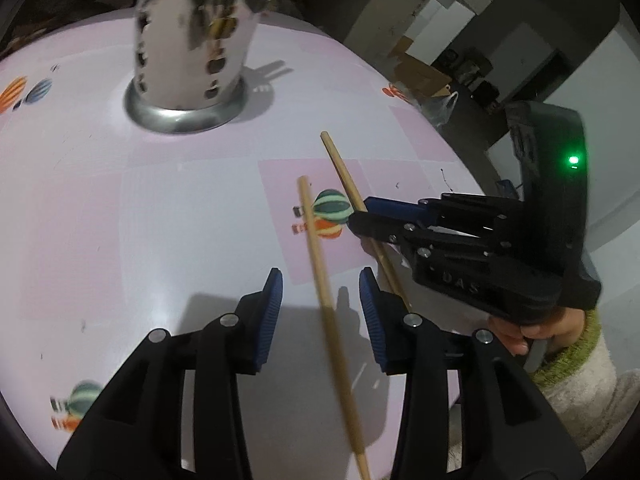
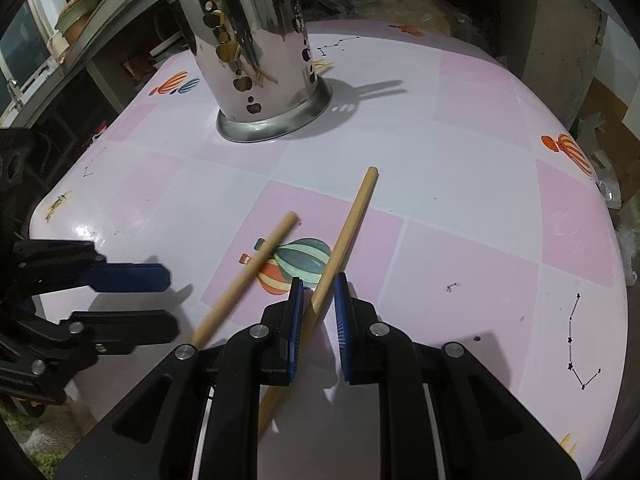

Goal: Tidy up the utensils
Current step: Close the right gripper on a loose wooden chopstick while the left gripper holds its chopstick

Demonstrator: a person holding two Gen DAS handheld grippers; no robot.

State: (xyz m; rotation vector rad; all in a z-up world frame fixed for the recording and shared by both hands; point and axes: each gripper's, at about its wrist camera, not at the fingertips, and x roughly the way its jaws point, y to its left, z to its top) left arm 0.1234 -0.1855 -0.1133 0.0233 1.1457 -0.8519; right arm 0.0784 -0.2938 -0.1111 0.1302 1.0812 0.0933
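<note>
Presently, right gripper (image 2: 318, 292) clamps far chopstick (image 2: 347, 236) near its lower end. Left gripper (image 1: 321, 294), jaws apart, straddles near chopstick (image 1: 320, 264), no contact yet. I'd centre pads, close, lift toward steel holder (image 2: 256, 52) at table's (image 2: 460, 160) far side.

The holder (image 1: 188, 40) is blurred, its top cut off by the edge.
</note>
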